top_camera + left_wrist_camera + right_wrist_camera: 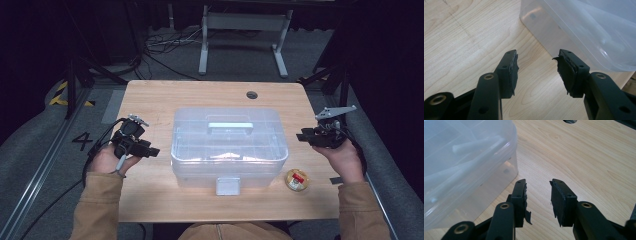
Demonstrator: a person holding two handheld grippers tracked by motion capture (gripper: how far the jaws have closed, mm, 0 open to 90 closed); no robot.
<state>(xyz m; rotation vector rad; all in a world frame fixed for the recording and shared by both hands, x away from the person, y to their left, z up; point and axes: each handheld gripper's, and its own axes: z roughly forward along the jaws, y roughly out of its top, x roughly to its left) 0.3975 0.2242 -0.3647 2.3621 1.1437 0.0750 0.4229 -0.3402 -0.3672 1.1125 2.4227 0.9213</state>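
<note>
Table (150, 100) is carrying a clear lidded box (229, 145) at frame ctr, latch facing bottom edge, lid on. Small round tin (297, 180) is sitting lower right. Left claw (154, 152) and right claw (302, 136) are flanking box, both w/ jaws apart, gripping nothing. Judgement: work not begun; everything remaining.

Legible markings, one item:
- Numeral "4" (81, 140), dark, painted on the grey floor to the left of the wooden table (150, 100), beside the metal floor rail.

Illegible:
- Red-and-white label on the small round yellow container (297, 179) near the table's front right corner; too small to read.
</note>
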